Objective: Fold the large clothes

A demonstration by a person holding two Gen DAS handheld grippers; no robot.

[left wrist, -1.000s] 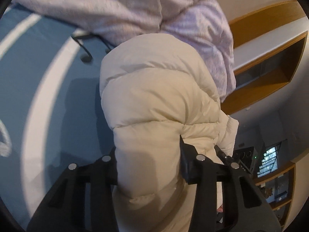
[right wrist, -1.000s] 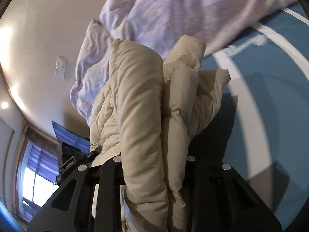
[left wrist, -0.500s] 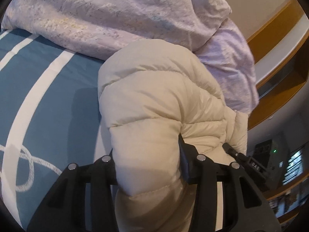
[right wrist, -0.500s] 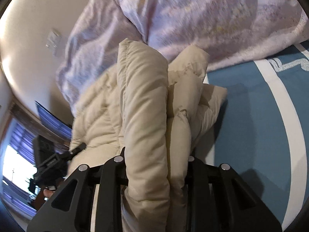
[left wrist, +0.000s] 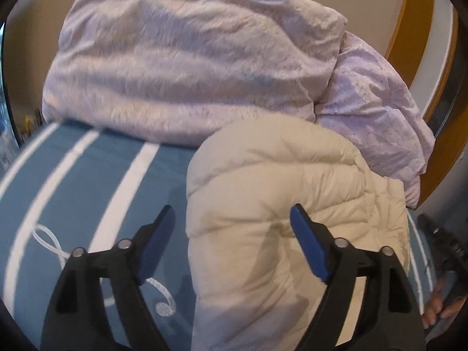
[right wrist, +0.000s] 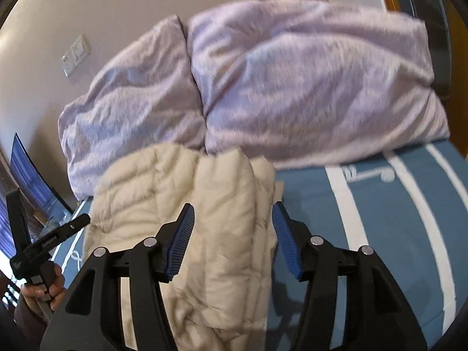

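A cream quilted puffer jacket (left wrist: 280, 204) lies folded in a thick bundle on the blue bedsheet (left wrist: 87, 181). It also shows in the right wrist view (right wrist: 210, 199). My left gripper (left wrist: 234, 242) is open, its blue pads spread wide, with the jacket's folded end between them and nearer the right pad. My right gripper (right wrist: 231, 239) is open too, its pads astride the jacket's other end without pinching it.
A lilac duvet (left wrist: 187, 58) is heaped at the head of the bed, right behind the jacket, also in the right wrist view (right wrist: 292, 82). The blue sheet with white stripes (right wrist: 395, 219) stretches beside the jacket. A wooden shelf unit (left wrist: 424, 44) stands at the right.
Both grippers were shut on the jacket and held it up. They lowered it to the bed by the duvet, and both have opened and let go.
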